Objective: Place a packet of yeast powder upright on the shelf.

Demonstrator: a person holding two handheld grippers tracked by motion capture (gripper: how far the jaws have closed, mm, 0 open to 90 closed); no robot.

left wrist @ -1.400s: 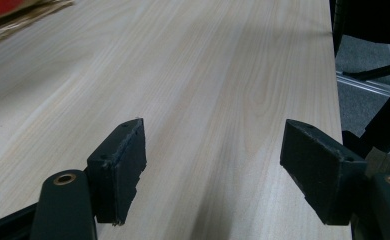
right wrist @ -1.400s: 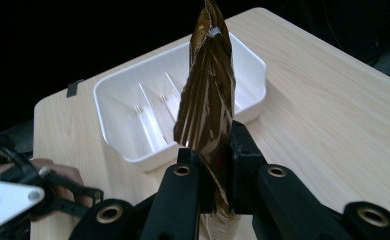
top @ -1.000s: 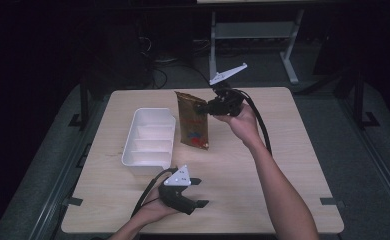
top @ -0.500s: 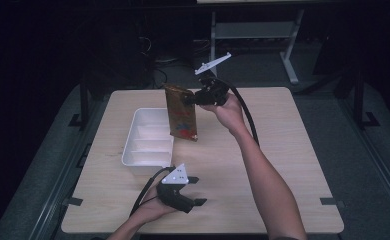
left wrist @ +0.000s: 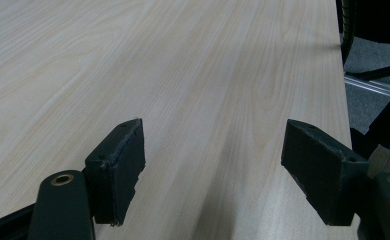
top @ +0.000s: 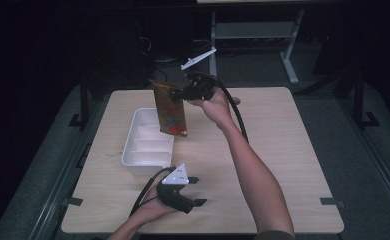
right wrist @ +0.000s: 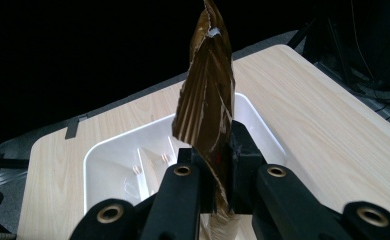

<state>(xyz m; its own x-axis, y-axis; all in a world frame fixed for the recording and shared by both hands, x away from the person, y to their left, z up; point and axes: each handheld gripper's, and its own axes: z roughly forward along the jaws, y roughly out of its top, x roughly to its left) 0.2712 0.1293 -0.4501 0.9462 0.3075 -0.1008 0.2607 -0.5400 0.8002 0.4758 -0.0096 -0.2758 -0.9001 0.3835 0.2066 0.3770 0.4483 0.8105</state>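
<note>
High view shows the right claw (top: 182,93) clamped on a brown snack bag (top: 170,109), pinching it near the top edge. The bag hangs in the air, over the right side of a white tray (top: 148,159) that sits on the counter (top: 283,150). The tray has little walls inside that split it into sections, and it looks empty.

I think the bag is meant to go into the tray. Some things could go wrong. The claw grips just a thin strip of the bag, and the bag looks smooth and shiny, so it could slip out and fall early. In the right gripper view the bag (right wrist: 206,100) is creased and twisted between the black jaws, so it may swing or turn on the way down. It could then land on a tray wall (right wrist: 145,167) or on the rim and tip out onto the counter. The bag also looks longer than one section, so it may not lie flat.

The left claw (top: 195,190) rests low near the front edge of the counter, wide apart with nothing in it. The left gripper view shows bare wood between its two pads (left wrist: 123,165).

The counter is pale wood with a fine grain and looks flat and clean. Around it the room is very dark. A metal frame (top: 253,35) stands behind the counter, and the floor is grey
</note>
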